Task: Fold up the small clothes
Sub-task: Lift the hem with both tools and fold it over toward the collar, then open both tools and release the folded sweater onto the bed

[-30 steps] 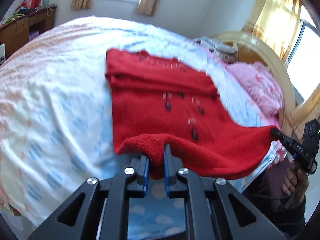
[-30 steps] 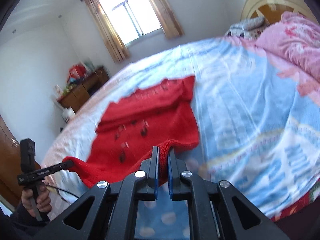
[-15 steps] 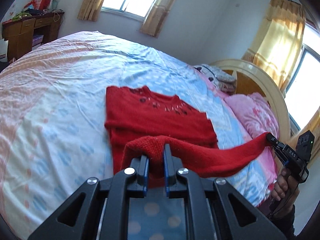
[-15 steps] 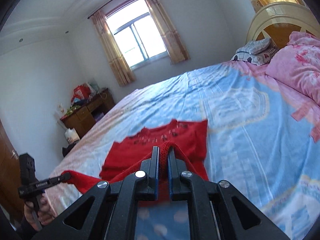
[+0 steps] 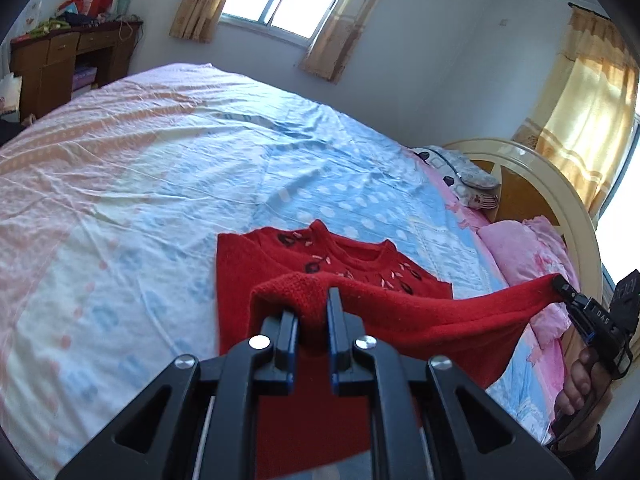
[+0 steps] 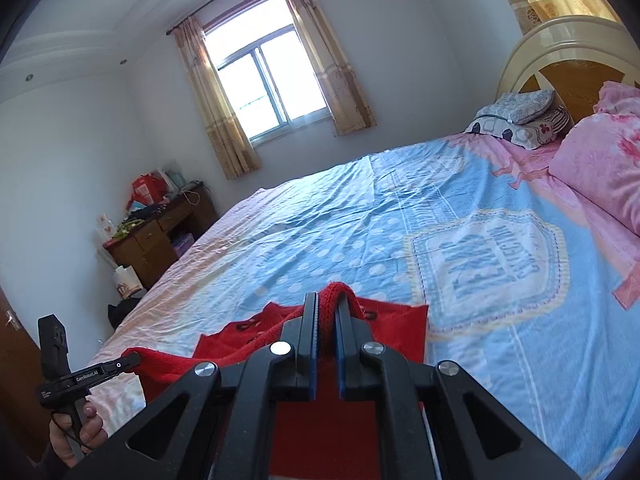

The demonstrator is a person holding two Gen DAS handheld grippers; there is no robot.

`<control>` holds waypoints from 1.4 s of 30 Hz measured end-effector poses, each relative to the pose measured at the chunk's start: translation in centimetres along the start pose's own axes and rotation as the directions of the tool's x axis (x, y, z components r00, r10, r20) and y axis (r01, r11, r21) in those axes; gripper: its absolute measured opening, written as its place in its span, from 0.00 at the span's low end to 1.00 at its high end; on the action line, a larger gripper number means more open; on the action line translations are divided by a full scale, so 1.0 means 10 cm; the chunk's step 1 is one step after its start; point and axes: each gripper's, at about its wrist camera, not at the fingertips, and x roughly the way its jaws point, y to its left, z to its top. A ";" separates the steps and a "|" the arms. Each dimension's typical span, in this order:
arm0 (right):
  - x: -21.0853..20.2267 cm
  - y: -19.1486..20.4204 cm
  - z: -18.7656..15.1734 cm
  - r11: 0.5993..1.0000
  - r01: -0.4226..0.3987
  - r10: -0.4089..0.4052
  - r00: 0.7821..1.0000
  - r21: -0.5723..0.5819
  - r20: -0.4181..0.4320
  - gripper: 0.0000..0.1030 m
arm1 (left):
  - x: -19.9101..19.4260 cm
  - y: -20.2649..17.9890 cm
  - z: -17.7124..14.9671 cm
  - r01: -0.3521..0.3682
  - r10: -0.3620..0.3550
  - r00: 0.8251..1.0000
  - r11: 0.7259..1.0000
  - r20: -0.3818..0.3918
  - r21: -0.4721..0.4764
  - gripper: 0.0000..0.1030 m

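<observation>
A small red knitted sweater (image 5: 320, 256) with dark flower trim lies on the bed, its neckline pointing away from me. My left gripper (image 5: 313, 304) is shut on one corner of its lower hem, lifted above the sheet. My right gripper (image 6: 329, 300) is shut on the other hem corner. The hem hangs stretched between the two as a red band (image 5: 460, 308) over the sweater's body. The right gripper (image 5: 560, 286) shows at the right edge of the left wrist view. The left gripper (image 6: 134, 358) shows low at the left of the right wrist view.
The bed sheet (image 5: 160, 184) is pale blue and peach with dots. Pink pillows (image 6: 600, 168) and a cream headboard (image 6: 560, 36) lie to the right. A wooden desk (image 6: 160, 236) with clutter stands by the far wall under a curtained window (image 6: 264, 80).
Both grippers have carried the hem up and forward over the sweater toward its neckline. More of the body is now covered, and the far room has come into view.
</observation>
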 end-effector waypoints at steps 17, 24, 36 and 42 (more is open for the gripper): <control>1.75 -0.63 -0.08 0.982 0.170 -0.143 0.953 0.078 -0.267 0.06 | 1.15 0.30 0.26 -0.120 0.119 0.984 0.993 -0.135 0.004 0.13; 2.31 -0.81 0.00 0.971 0.225 -0.192 0.931 0.075 -0.310 0.27 | 1.27 0.32 0.40 -0.171 0.171 0.974 0.985 -0.150 0.015 0.29; 2.01 -0.54 -0.36 0.986 0.144 -0.167 0.890 -0.086 -0.425 0.57 | 1.11 0.26 0.13 -0.450 0.481 0.876 0.847 -0.048 0.282 0.74; 2.44 -0.28 -0.45 0.955 0.174 -0.275 0.818 -0.239 -0.505 0.57 | 1.22 0.31 0.20 -0.533 0.556 0.830 0.813 -0.041 0.232 0.74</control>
